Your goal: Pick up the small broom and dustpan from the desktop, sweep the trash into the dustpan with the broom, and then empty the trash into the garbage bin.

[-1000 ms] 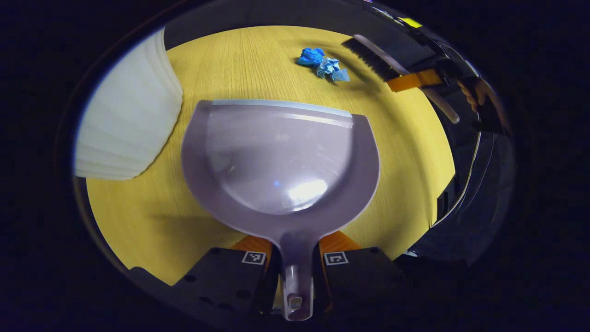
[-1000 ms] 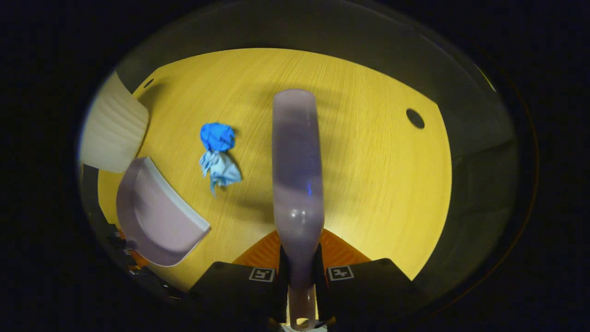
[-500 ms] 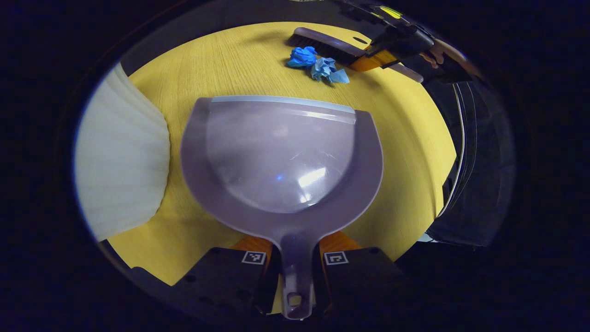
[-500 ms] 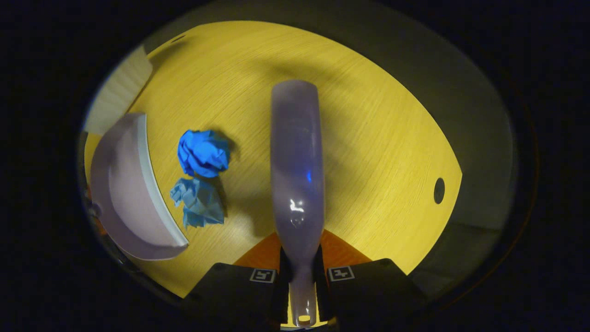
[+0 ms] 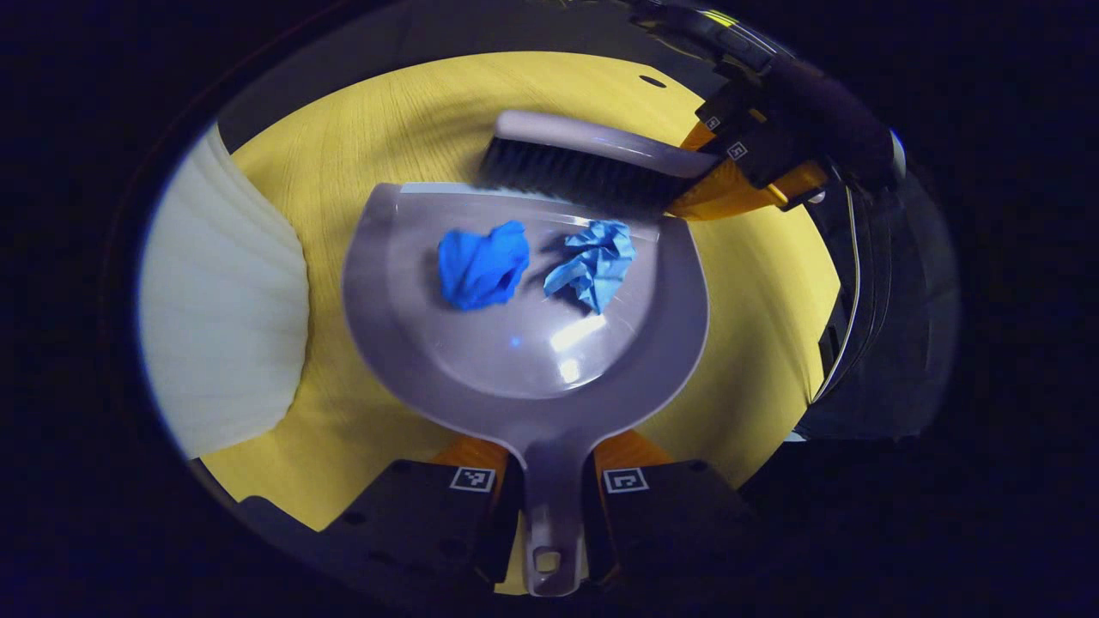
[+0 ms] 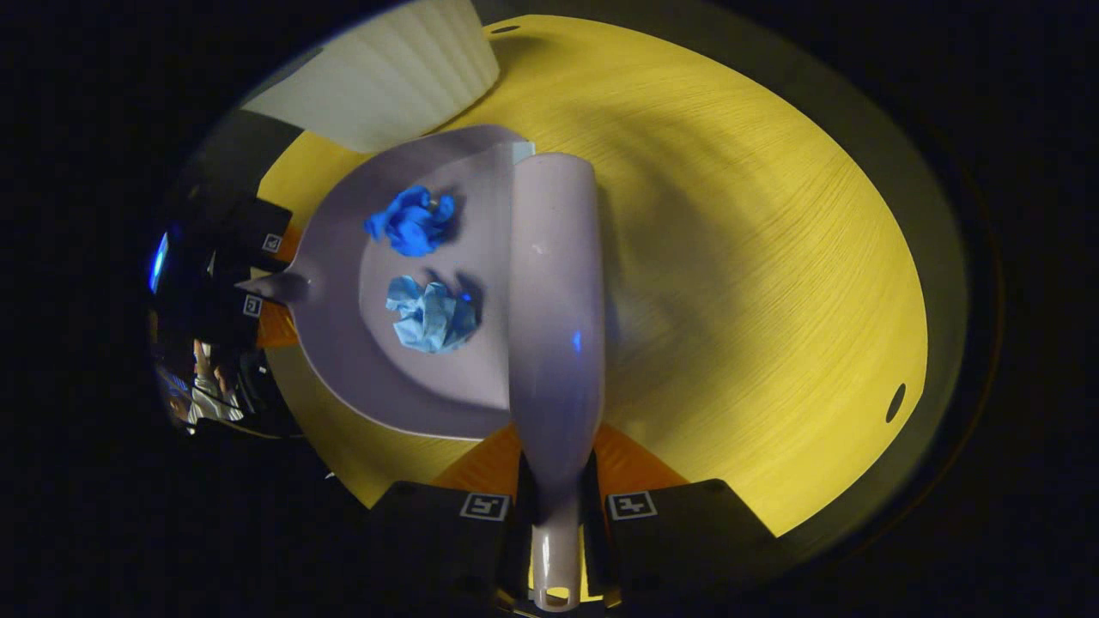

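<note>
Each claw (image 5: 549,481) has a blocky black body — square coded markers on top.

Both paper wads lie in the dustpan (image 5: 525,343).
The left tool (image 5: 549,506) clamps its handle; the broom (image 5: 584,167) bristles rest at its far lip.

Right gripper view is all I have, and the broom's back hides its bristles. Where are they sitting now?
Observer: The bristles lie along the dustpan's front lip, with the dark blue wad and light blue wad inside, just past them.
Operator: Is the dustpan gripped properly?
Observer: Yes. The left tongs are shut on its handle, one finger on each side.
</note>
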Demonstrator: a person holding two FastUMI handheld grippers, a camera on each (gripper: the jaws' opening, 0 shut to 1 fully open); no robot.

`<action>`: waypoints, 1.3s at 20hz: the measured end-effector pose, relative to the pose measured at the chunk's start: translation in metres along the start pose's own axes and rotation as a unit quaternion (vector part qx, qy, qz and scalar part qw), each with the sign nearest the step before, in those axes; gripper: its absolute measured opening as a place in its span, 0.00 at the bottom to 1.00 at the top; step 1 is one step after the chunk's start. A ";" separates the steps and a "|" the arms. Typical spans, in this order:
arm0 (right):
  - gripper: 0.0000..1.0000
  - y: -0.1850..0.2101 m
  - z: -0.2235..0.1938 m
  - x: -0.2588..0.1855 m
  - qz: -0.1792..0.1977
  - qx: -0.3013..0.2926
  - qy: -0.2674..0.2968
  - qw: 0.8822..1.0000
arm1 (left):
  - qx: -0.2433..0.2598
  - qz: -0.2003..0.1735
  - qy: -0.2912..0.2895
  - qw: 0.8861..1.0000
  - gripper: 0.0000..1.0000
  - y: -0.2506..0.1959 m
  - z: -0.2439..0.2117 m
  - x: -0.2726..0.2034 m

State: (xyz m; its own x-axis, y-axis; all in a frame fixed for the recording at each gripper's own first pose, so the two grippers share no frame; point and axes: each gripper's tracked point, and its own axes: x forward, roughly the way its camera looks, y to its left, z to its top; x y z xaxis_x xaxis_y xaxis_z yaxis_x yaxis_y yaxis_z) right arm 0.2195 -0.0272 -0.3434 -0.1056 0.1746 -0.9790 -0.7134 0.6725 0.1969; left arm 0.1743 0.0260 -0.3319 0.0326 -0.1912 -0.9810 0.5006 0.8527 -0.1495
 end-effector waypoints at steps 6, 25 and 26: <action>0.27 -0.044 0.004 0.005 -0.021 0.082 -0.041 0.996 | -0.026 -0.017 -0.044 0.999 0.29 -0.019 -0.011 -0.031; 0.28 -0.062 -0.049 -0.028 0.019 0.196 -0.129 0.972 | -0.100 0.113 -0.059 0.987 0.29 0.076 -0.086 -0.356; 0.27 -0.063 -0.052 -0.031 0.034 0.220 -0.139 0.965 | -0.105 0.127 -0.055 0.985 0.30 0.099 -0.081 -0.355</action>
State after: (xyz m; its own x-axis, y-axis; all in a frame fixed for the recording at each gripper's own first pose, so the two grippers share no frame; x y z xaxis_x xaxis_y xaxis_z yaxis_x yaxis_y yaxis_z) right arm 0.2316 -0.1128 -0.3283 0.0914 0.3734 -0.9232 -0.3417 0.8825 0.3231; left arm 0.1427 0.2178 -0.0082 0.2330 -0.0003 -0.9725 0.2744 0.9594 0.0654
